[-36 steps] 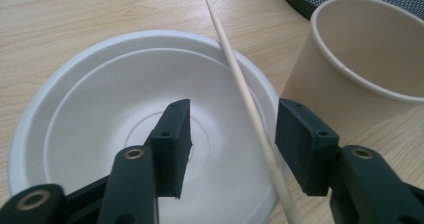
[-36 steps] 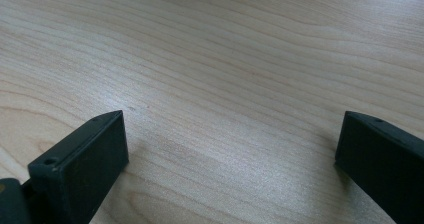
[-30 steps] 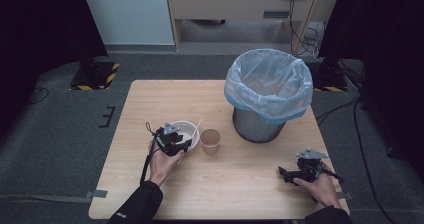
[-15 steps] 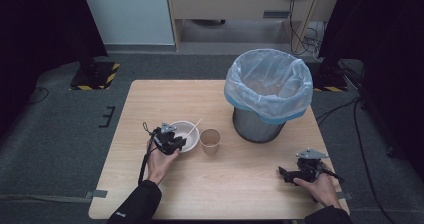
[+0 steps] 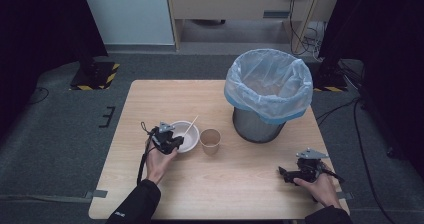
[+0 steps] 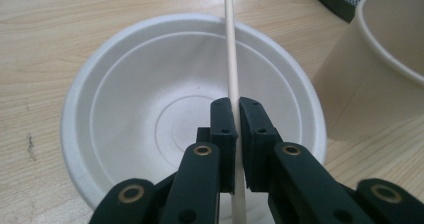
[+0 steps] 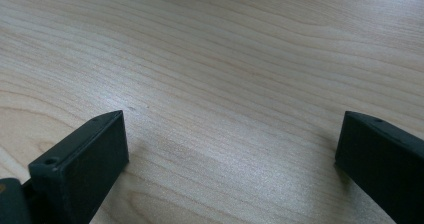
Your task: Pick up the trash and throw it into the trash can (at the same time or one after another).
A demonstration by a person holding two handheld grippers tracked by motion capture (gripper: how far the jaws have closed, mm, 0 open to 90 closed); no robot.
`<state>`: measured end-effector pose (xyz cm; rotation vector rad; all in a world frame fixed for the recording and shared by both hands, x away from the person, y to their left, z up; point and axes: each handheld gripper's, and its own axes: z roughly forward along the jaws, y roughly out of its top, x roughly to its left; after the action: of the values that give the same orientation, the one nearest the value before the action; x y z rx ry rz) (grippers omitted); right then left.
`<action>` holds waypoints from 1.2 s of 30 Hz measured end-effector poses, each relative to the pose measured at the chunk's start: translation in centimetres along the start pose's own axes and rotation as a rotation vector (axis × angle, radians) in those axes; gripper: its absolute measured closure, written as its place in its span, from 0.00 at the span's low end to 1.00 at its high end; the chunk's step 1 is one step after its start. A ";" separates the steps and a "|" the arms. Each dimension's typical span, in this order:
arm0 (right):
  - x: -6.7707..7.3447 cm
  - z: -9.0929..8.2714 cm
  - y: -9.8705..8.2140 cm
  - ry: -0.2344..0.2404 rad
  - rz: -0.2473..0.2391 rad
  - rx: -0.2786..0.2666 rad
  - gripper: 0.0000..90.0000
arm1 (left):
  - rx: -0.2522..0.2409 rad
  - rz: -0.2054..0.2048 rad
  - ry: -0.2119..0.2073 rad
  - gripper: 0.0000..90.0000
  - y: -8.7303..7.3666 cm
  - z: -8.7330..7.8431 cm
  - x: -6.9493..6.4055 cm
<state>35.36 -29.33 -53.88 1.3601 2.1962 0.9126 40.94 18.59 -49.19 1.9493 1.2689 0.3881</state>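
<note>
Now the left tongs, jaws just closing, pinch a wooden stick over the white paper bowl; right tongs, well right of that bowl, gape empty.

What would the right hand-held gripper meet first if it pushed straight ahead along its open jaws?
Probably nothing soon: the right hand-held gripper points left across bare table. The paper cup and white bowl look off that line, though depth is hard to judge.

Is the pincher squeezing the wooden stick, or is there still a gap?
Touching. In the left gripper view, the left gripper has just closed both pads against the wooden stick over the white bowl.
</note>
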 end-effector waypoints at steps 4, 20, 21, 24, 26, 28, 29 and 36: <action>0.0 0.0 0.0 0.000 0.000 0.000 0.01 | -0.028 -0.003 -0.007 0.95 0.3 -0.6 -0.1; 0.1 0.0 0.0 0.000 0.007 0.001 0.01 | -0.183 -0.014 -0.028 0.95 2.4 -4.4 -0.4; 0.1 0.0 0.0 0.000 0.008 0.001 0.01 | -0.195 -0.018 -0.032 0.95 2.6 -4.7 -0.4; 0.1 0.0 0.0 0.000 0.006 0.001 0.01 | -0.221 -0.017 -0.036 0.95 2.9 -5.2 -0.6; 0.1 0.0 0.0 0.000 0.008 0.001 0.01 | -0.236 -0.017 -0.042 0.95 3.2 -5.6 -0.7; 0.1 0.0 0.0 0.000 0.008 0.001 0.01 | -0.249 -0.015 -0.046 0.95 3.4 -5.9 -0.8; 0.1 0.0 0.0 0.000 0.006 0.001 0.01 | -0.257 -0.015 -0.049 0.95 3.5 -6.1 -0.9; 0.1 0.0 0.0 0.000 0.008 0.000 0.01 | -0.326 -0.012 -0.067 0.95 4.6 -7.9 -1.5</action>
<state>35.32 -29.26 -53.89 1.3696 2.1927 0.9149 38.36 19.72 -40.40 1.6639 1.0982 0.4869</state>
